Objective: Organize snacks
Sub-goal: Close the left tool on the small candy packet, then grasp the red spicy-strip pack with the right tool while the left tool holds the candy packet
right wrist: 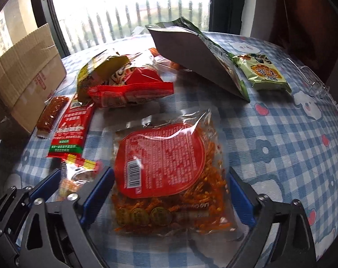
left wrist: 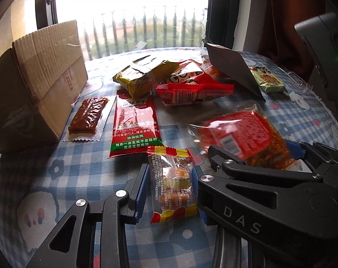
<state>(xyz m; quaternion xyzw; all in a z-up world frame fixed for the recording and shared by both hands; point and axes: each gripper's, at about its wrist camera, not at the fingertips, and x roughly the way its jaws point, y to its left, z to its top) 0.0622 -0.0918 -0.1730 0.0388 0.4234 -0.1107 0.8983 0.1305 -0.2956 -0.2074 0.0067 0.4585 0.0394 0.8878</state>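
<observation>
The left gripper (left wrist: 171,187) had its two blue-padded fingers (left wrist: 140,192) set on either side of a small clear candy pack (left wrist: 172,182) with red-and-yellow striped ends. The pads stood right against the pack's long edges, pinching it where it lay on the checked cloth (left wrist: 303,120).

The right gripper (right wrist: 171,192) stood with its fingers (right wrist: 99,192) spread wide around a clear packet (right wrist: 169,169) of orange shreds with a big red label. The left pad lay right at the packet's edge; the right pad stood a little clear of it, so the packet lay flat between them, not yet squeezed.

Taking that packet as the landmark: the candy pack lay just left of it, in the left gripper. Beyond the candy pack lay a long red sachet (right wrist: 68,129), and left of that a brown bar (right wrist: 51,114) in clear wrap, beside a cardboard box (right wrist: 28,78) at the cloth's far left. Behind the packet sat a heap of a yellow bag (right wrist: 97,71) and red bags (right wrist: 133,91). Behind and to the right leaned a large grey pouch (right wrist: 191,60), and past it lay a small green pack (right wrist: 265,73).
</observation>
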